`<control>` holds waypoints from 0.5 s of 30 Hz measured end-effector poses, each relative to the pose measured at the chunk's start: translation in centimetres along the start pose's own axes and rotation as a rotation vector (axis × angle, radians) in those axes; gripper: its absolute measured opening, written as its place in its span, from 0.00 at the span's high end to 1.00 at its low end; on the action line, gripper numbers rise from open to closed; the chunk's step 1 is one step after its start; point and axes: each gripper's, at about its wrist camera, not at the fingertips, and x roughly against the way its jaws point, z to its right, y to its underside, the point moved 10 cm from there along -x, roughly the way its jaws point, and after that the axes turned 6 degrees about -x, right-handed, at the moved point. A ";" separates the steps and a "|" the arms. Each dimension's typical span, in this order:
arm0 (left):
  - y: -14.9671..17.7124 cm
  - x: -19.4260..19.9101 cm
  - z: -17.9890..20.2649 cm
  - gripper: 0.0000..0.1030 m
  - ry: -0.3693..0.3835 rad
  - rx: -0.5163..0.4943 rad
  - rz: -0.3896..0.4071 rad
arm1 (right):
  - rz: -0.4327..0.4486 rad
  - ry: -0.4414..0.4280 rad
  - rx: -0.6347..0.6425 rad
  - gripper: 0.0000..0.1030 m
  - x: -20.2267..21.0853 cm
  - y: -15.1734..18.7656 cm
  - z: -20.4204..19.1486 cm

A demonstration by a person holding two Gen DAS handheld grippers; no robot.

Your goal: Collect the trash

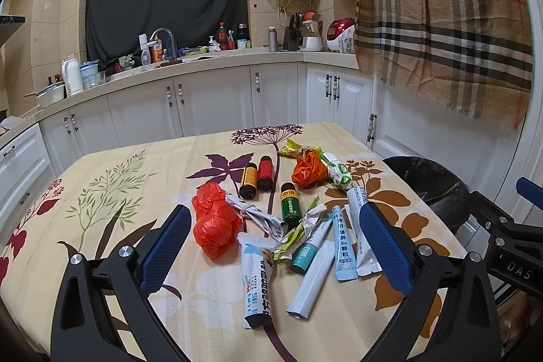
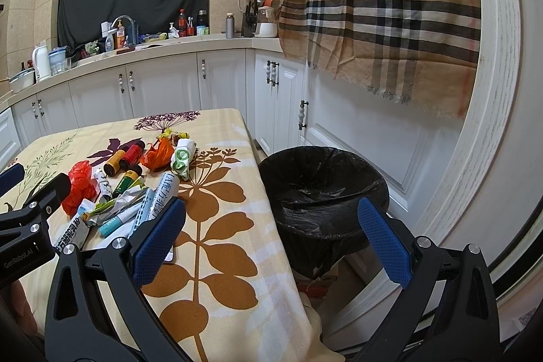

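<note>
Now: left claw [image 1: 271, 246] wide, empty | right claw [image 2: 271, 243] wide, empty | trash pile [image 1: 288, 226] on tabletop [image 1: 135, 185], bin [image 2: 322, 189] beside | I'd pinch one sachet mid-body, lift clear.

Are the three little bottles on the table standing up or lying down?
Lying down. The yellow bottle, red bottle and green bottle all rest on their sides on the table.

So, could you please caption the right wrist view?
Open right tongs hover between the littered table and the black-lined bin.
</note>
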 end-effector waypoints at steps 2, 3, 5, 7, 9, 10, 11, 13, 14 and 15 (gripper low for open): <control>0.0 0.0 0.0 0.06 -0.001 0.002 0.000 | 0.000 0.000 0.000 0.04 0.0 0.0 0.0; 0.1 0.0 0.0 0.06 -0.001 0.003 -0.001 | 0.000 0.000 0.000 0.04 0.0 0.0 0.0; 0.1 -0.1 -0.1 0.06 0.000 0.002 -0.001 | -0.001 0.000 0.000 0.04 0.0 0.0 0.0; 0.1 -0.1 -0.1 0.06 0.000 0.002 -0.001 | -0.001 0.000 -0.001 0.04 0.0 0.0 0.0; 0.2 -0.1 -0.2 0.06 -0.001 0.004 -0.001 | 0.000 0.000 0.000 0.04 0.0 0.0 0.0; 0.4 -0.2 -0.3 0.06 0.000 0.005 -0.003 | 0.000 0.000 0.001 0.04 0.0 0.0 0.0; 0.5 -0.2 -0.4 0.06 0.000 0.005 -0.003 | 0.000 0.000 0.001 0.04 0.0 0.0 0.0; 0.4 -0.2 -0.3 0.06 0.001 0.006 -0.003 | 0.000 0.001 0.000 0.04 0.0 0.0 0.0; 0.4 -0.2 -0.3 0.06 0.001 0.006 -0.003 | -0.001 0.000 0.000 0.04 0.0 0.0 0.0; 0.4 -0.2 -0.3 0.06 0.000 0.007 -0.003 | -0.001 0.000 0.000 0.04 0.0 0.0 0.0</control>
